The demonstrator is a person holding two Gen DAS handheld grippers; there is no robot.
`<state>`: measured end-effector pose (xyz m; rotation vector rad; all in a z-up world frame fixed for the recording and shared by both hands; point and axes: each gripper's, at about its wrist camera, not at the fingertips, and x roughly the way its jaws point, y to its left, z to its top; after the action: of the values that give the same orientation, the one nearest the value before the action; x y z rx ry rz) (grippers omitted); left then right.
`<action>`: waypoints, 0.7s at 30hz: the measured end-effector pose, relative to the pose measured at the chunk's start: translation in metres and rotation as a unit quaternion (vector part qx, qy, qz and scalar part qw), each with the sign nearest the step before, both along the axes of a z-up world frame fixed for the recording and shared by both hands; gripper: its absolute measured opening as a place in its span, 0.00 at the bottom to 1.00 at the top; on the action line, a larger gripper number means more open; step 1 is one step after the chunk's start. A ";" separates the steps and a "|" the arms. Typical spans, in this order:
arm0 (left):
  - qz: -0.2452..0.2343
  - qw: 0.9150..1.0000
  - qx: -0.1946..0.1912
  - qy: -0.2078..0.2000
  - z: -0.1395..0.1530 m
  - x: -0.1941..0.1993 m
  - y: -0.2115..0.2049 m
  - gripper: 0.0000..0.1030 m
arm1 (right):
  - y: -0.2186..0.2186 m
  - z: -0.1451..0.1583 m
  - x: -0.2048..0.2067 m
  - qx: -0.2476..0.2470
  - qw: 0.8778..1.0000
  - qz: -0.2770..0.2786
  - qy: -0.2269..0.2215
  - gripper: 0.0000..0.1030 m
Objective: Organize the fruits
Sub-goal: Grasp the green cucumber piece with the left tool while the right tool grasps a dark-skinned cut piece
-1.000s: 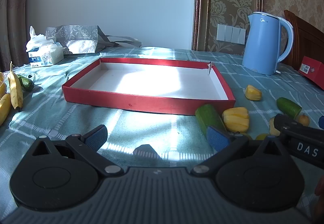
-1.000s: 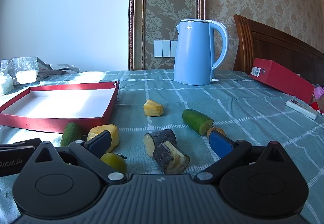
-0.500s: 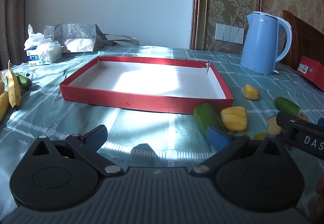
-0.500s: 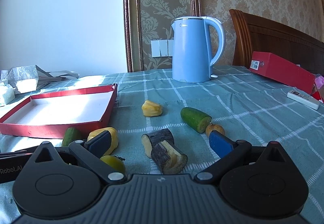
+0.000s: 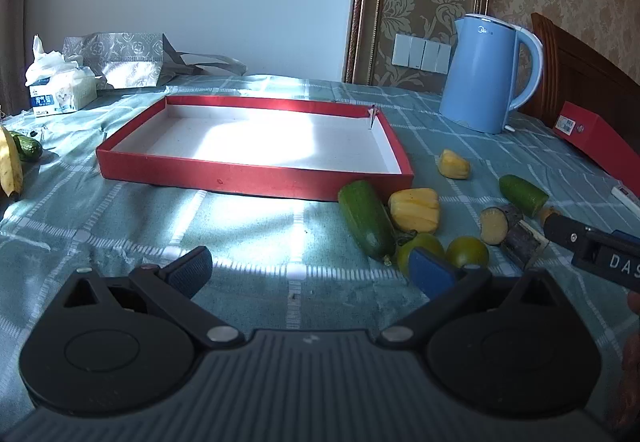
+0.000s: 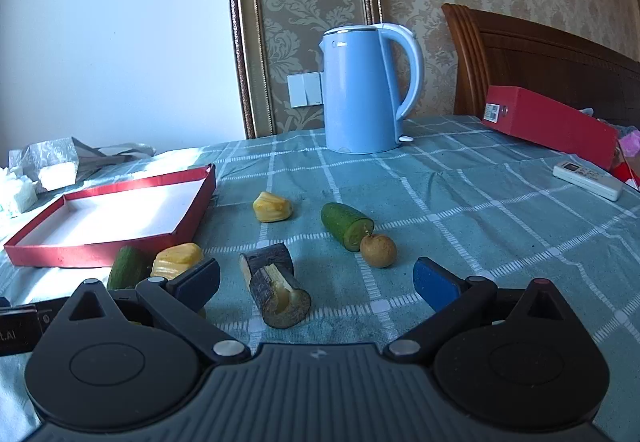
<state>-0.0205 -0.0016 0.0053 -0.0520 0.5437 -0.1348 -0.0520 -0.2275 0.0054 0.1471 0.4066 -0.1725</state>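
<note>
A shallow red tray (image 5: 256, 182) sits at mid-frame on the bench (image 5: 120, 226) in the left wrist view, its white floor bare and sunlit. The fruits lie outside it, lower right: a cucumber (image 5: 366, 218) touching a yellow jackfruit piece (image 5: 416, 210) near the tray's corner, and two green limes (image 5: 466, 251) nearer the camera. The left gripper (image 5: 312, 270) is spread wide, holding nothing. The right gripper (image 6: 316, 282) is spread too, with a dark sugarcane piece (image 6: 278, 292) lying between its fingers, untouched.
</note>
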 end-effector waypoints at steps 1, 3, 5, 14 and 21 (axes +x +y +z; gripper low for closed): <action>0.004 1.000 0.000 0.006 -0.001 0.002 -0.001 1.00 | 0.000 -0.001 0.003 -0.002 1.000 0.007 0.003 0.98; -0.005 1.000 0.001 0.016 -0.003 0.005 -0.001 1.00 | 0.000 -0.001 0.009 -0.003 1.000 0.018 0.007 0.89; -0.018 0.999 -0.012 0.027 -0.005 0.008 0.001 1.00 | -0.002 -0.002 0.017 -0.008 0.999 0.032 0.016 0.79; -0.022 0.999 -0.030 0.019 -0.004 0.011 0.003 1.00 | -0.006 -0.017 0.045 0.007 0.992 0.097 0.075 0.61; -0.059 0.998 -0.026 0.014 -0.006 0.015 -0.010 1.00 | -0.007 -0.020 0.053 0.022 0.991 0.099 0.086 0.43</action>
<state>-0.0053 -0.0115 -0.0004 -0.0733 0.5708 -0.2645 0.0006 -0.2341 -0.0146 0.1337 0.5943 0.0202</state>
